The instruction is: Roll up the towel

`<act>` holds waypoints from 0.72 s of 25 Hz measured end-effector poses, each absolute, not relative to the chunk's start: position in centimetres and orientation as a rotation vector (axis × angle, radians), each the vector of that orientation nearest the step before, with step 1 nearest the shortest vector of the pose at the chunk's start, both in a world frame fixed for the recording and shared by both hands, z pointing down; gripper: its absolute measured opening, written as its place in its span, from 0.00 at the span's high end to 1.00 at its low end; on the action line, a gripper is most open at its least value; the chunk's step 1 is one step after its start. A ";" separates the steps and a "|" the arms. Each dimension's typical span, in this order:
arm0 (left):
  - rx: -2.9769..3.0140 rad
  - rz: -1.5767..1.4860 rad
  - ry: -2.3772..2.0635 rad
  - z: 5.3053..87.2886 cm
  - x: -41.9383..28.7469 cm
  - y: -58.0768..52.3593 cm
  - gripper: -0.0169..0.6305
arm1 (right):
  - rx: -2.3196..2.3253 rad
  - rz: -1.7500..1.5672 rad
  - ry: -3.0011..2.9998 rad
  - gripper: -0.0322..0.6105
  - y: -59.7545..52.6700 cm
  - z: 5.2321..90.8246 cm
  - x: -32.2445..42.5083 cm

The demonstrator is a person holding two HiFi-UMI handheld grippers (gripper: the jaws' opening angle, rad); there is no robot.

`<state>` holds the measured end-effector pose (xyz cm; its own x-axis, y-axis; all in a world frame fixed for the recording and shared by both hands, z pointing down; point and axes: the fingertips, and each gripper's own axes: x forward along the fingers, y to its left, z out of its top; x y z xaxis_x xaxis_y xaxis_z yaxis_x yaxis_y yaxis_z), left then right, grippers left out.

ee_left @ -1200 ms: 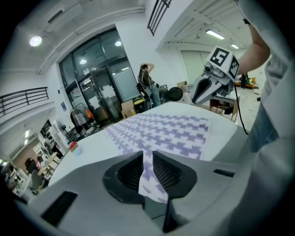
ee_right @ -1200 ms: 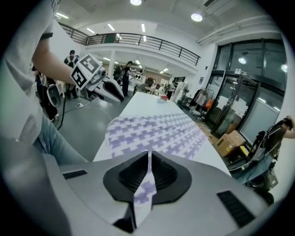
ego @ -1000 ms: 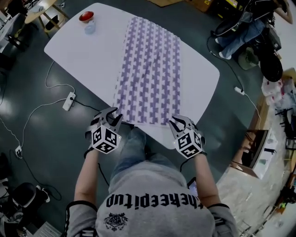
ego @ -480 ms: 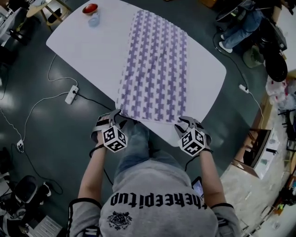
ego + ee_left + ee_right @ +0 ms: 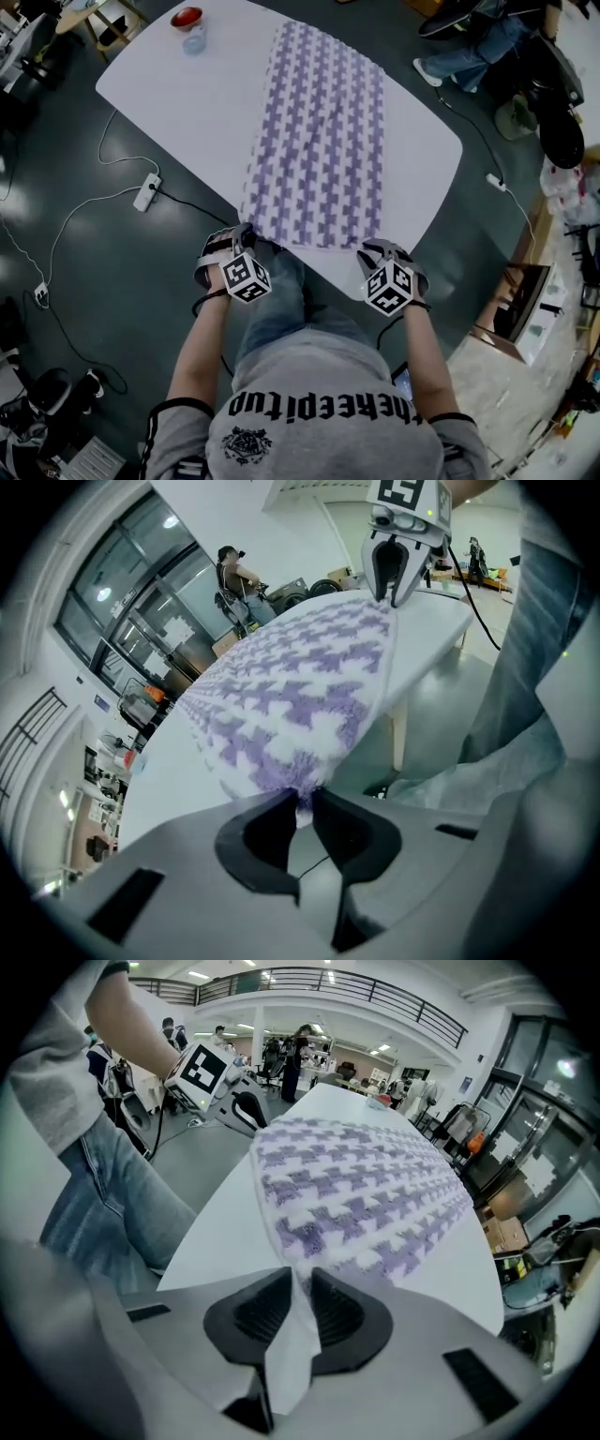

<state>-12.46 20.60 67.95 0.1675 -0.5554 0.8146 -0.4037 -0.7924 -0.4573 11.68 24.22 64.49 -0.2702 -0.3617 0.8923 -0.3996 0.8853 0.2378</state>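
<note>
**Towel pinched at both near corners, long axis running away**

The purple-and-white patterned terry towel lay flat on the white oval tabletop. Its long axis ran straight away from the person, and its short near edge sat at the tabletop's near rim. The left tongs had just been closing and were clamped on the near left corner, with purple pile squeezed between the pads. The right tongs had also just been closing and bit the white hem of the near right corner. Each hand sat at its own corner, neither nearer, so a roll would likely run from this edge up the towel's length. From overhead the marker cubes and tongs covered both corners. The gripper views did not show how deep each bite went, and the towel's far end was too foreshortened to judge whether it lay flat.
</note>
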 end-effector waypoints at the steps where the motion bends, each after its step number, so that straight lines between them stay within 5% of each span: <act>1: -2.296 -1.692 0.946 67.7 -12.5 20.9 0.90 | 0.568 0.036 -1.882 0.88 24.5 64.4 11.7; 18: -2.450 -1.685 0.624 62.9 -13.2 23.7 0.93 | 0.531 0.129 -1.916 0.90 26.4 61.5 11.5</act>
